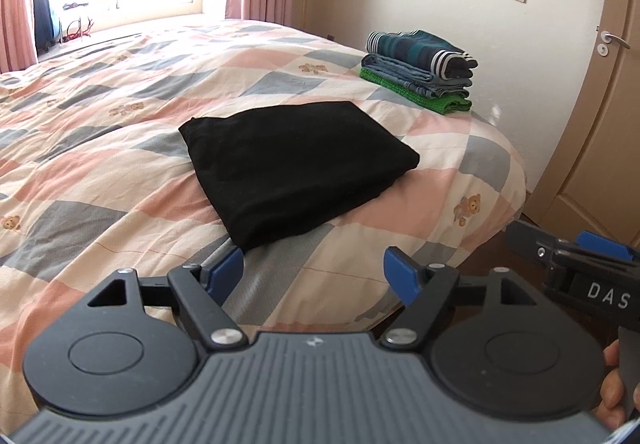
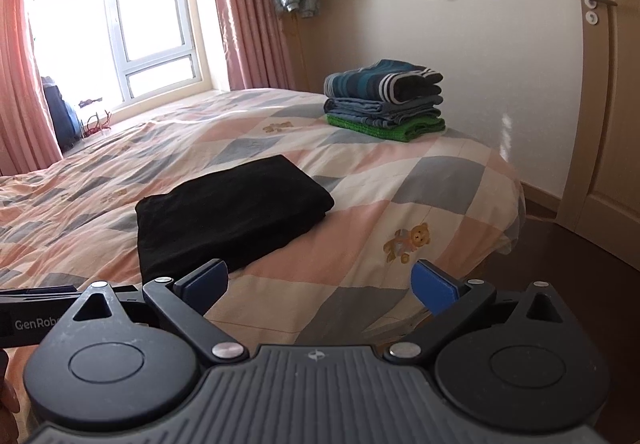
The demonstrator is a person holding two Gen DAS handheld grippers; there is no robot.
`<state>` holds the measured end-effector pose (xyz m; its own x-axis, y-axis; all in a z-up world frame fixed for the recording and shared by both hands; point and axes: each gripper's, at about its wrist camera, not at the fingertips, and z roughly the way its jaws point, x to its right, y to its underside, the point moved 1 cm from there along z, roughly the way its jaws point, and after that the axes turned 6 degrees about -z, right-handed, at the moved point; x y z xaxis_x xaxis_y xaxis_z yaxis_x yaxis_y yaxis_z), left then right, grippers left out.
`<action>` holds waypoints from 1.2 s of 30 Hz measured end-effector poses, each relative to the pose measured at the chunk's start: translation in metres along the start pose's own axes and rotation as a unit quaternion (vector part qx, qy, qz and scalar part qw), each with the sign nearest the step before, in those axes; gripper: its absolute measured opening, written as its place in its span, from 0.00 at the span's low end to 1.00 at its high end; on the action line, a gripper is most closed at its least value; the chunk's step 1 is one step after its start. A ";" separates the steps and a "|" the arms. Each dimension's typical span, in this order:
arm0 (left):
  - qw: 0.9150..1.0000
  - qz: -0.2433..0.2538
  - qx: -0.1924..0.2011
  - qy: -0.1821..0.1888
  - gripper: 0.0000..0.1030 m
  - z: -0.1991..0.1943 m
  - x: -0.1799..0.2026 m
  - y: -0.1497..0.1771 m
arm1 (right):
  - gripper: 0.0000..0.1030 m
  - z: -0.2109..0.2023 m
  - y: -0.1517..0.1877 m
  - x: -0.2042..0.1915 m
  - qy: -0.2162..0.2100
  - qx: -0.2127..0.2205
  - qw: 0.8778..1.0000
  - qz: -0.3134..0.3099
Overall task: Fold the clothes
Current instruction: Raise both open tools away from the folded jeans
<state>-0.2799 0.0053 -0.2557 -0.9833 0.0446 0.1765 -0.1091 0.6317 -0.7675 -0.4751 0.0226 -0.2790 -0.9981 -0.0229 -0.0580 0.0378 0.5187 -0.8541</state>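
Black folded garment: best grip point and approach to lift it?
Grip the near corner of the black folded garment, coming in low from the bed's foot edge. Its stacked layers overhang the quilt there; the left gripper and right gripper are open just short of it.

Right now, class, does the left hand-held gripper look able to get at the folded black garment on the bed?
Probably yes. The left hand-held gripper is open and empty, with the folded black garment lying straight ahead on the bed. Nothing sits between them, and the stack of folded clothes lies well beyond it.
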 end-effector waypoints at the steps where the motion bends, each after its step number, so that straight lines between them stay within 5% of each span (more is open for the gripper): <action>1: 1.000 0.001 0.002 0.001 0.73 -0.003 0.001 0.001 | 0.98 -0.002 0.001 0.000 -0.001 0.001 1.000 0.001; 15: 1.000 0.014 0.018 -0.013 0.76 -0.036 -0.004 0.013 | 0.98 -0.020 0.009 -0.009 -0.010 -0.012 1.000 0.001; 36: 0.996 -0.007 0.010 -0.084 0.82 -0.042 -0.032 0.025 | 0.98 -0.008 0.021 -0.032 -0.067 -0.025 0.997 -0.025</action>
<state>-0.2454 0.0524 -0.2549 -0.9921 -0.0951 0.0823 -0.1236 0.6165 -0.7776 -0.4427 0.0409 -0.2915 -0.9829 -0.1624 -0.0864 -0.0187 0.5555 -0.8313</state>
